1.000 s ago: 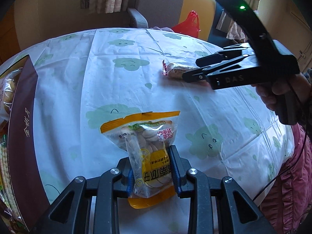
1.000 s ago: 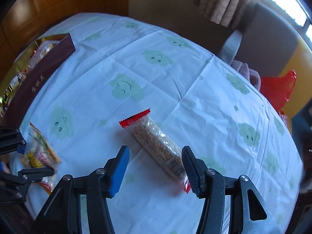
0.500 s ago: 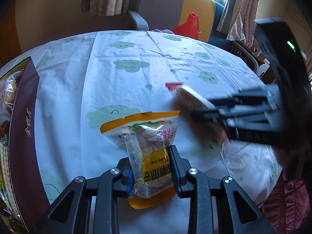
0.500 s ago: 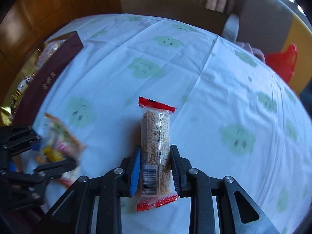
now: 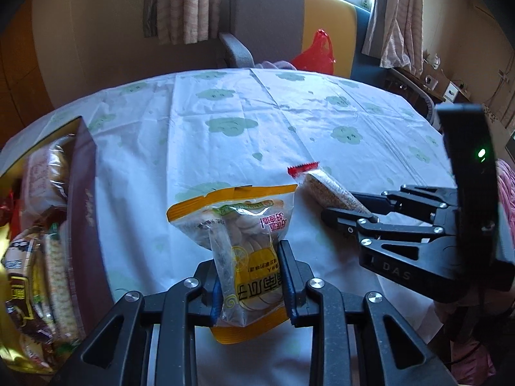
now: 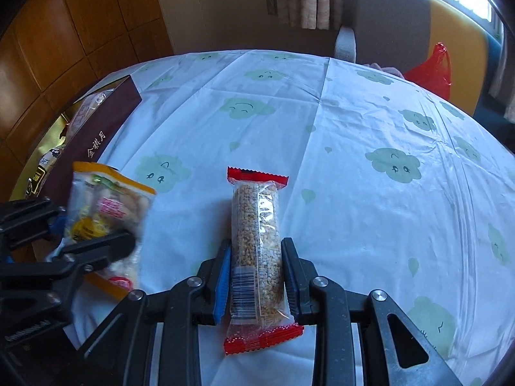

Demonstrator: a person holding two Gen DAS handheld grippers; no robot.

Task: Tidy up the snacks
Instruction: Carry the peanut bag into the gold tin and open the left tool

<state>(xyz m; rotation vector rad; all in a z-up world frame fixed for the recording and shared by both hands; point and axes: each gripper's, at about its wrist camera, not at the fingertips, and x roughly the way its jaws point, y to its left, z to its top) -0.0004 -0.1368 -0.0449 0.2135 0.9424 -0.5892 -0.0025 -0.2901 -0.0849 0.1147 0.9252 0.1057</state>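
A clear snack bag (image 5: 244, 225) with orange edges and a yellow label hangs between the pads of my left gripper (image 5: 249, 247), which is shut on it and closing a little tighter. The same bag (image 6: 109, 199) and left gripper (image 6: 90, 225) show at the left of the right wrist view. My right gripper (image 6: 256, 244) is shut on a grain bar (image 6: 256, 212) in clear wrap with red ends, which lies along the fingers. In the left wrist view the right gripper (image 5: 341, 215) holds the bar (image 5: 325, 186) just right of the bag, above the tablecloth.
A maroon box (image 5: 80, 209) holding several packed snacks stands at the table's left edge, also seen as the box (image 6: 106, 122). The round table (image 5: 225, 128) wears a white cloth with green clouds. Behind it stand a grey-and-yellow chair (image 5: 267, 16) and a red plastic bag (image 5: 317, 53).
My right gripper closed on the grain bar, rolled so the bar lies along its fingers, and carried it toward the left gripper. The left gripper rose slightly with its bag.
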